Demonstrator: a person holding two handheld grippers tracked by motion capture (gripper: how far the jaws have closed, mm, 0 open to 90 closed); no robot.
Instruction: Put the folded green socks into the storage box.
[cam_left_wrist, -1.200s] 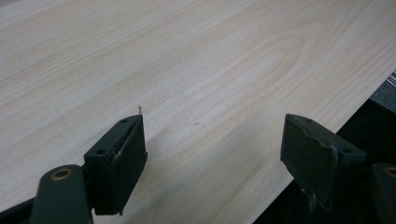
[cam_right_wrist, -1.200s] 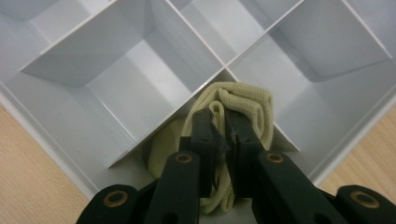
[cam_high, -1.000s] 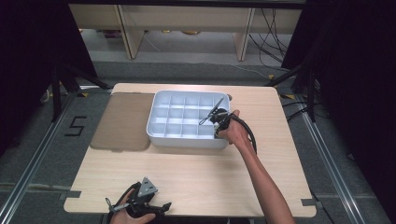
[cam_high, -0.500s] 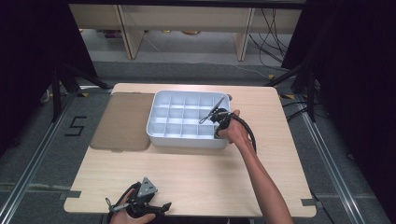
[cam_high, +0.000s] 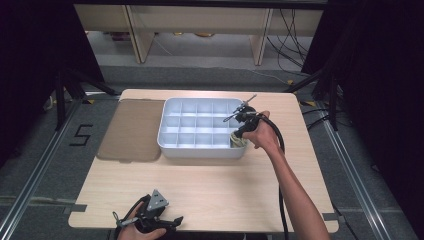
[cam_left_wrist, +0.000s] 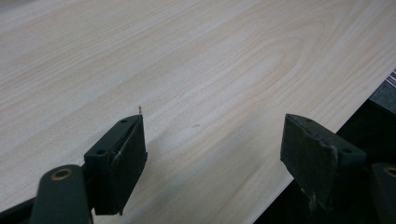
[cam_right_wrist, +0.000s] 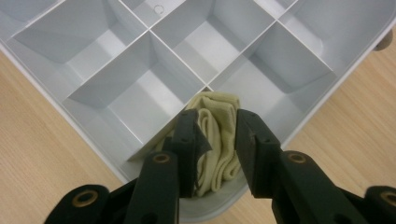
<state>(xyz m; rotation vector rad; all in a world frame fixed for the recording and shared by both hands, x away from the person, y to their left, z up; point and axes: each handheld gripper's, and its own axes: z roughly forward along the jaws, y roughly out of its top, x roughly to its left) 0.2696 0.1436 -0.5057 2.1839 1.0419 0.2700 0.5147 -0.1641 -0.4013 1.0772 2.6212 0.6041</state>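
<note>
A white tray (cam_high: 199, 149) with several square compartments stands at the table's middle back. A folded cream cloth (cam_high: 239, 142) sits in its front right corner compartment. My right gripper (cam_high: 238, 134) reaches down into that compartment. In the right gripper view the cloth (cam_right_wrist: 215, 112) is pinched between the two jaws of the right gripper (cam_right_wrist: 219, 136), inside the tray (cam_right_wrist: 140, 102). My left gripper (cam_high: 172, 221) rests low at the table's front edge. Its jaws stand wide apart in the left gripper view, where the left gripper (cam_left_wrist: 212, 144) has only bare wood (cam_left_wrist: 187, 70) between them.
A flat brown lid (cam_high: 131, 130) lies on the table just left of the tray. The other tray compartments are bare. A black cable (cam_high: 278, 145) trails from the right gripper along the forearm. Dark floor and metal rails surround the table.
</note>
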